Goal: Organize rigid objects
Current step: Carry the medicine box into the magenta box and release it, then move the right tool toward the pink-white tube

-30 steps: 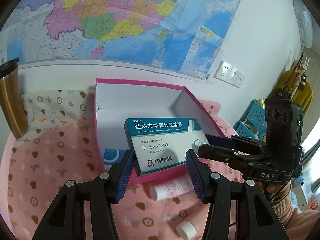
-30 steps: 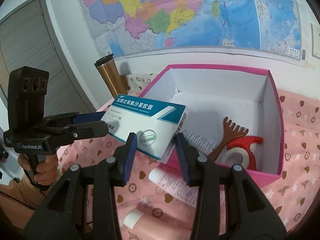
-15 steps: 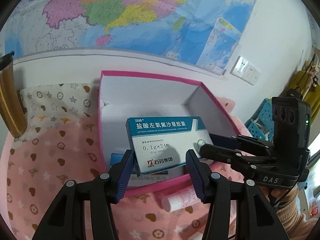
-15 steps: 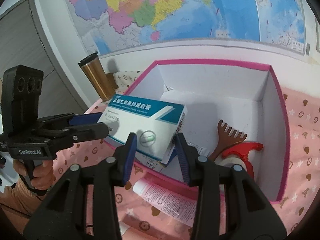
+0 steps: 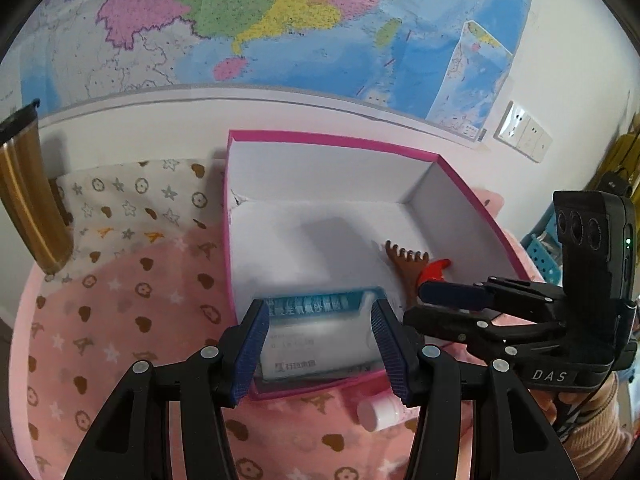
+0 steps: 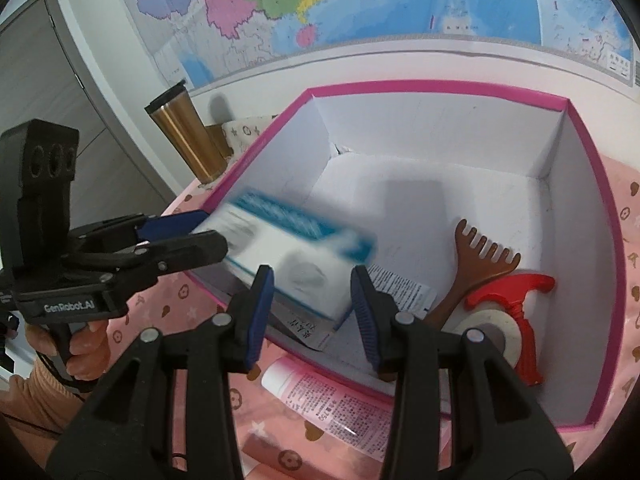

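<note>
Both grippers, left (image 5: pixel 316 336) and right (image 6: pixel 312 304), apparently clamp the blurred medicine box (image 6: pixel 296 256); uneven release could snag it on the pink box's (image 6: pixel 256 148) near-left wall.

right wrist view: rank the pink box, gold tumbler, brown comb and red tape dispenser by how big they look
Largest to smallest:
1. pink box
2. gold tumbler
3. red tape dispenser and brown comb: about alike, and they overlap, so unranked.
The tumbler stands farther off, so its true size is unsure.
</note>
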`<state>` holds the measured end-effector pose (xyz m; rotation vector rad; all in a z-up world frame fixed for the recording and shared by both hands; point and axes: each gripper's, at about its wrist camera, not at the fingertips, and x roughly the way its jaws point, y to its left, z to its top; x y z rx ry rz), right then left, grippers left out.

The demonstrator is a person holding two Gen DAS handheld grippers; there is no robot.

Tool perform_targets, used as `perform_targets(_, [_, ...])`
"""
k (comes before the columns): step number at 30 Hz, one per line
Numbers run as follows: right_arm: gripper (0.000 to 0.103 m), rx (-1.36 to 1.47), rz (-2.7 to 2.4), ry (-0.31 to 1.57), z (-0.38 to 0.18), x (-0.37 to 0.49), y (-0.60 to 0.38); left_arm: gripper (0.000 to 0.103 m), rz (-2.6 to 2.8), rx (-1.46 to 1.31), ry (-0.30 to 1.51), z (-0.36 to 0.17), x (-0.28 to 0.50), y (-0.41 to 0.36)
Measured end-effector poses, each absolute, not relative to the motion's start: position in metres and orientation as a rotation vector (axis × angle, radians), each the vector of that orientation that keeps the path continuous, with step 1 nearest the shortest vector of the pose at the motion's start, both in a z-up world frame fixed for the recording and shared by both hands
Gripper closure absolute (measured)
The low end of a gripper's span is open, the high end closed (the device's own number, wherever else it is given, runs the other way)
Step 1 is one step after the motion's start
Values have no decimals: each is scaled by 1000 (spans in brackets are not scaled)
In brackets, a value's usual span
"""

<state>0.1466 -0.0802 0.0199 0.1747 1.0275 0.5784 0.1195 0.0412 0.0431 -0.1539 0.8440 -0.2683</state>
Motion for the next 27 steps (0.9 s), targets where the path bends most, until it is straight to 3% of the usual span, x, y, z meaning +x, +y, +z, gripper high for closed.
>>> perform_targets(12, [60, 225, 581, 995, 26, 137, -97, 47, -291, -128, 718, 64, 87, 37])
perform_targets(16, [60, 238, 594, 946, 40, 123, -106, 39, -340, -131, 666, 73, 67, 32])
perform_targets(27, [56, 249, 618, 848, 69, 70, -144, 39, -418, -136, 729, 51, 37, 6])
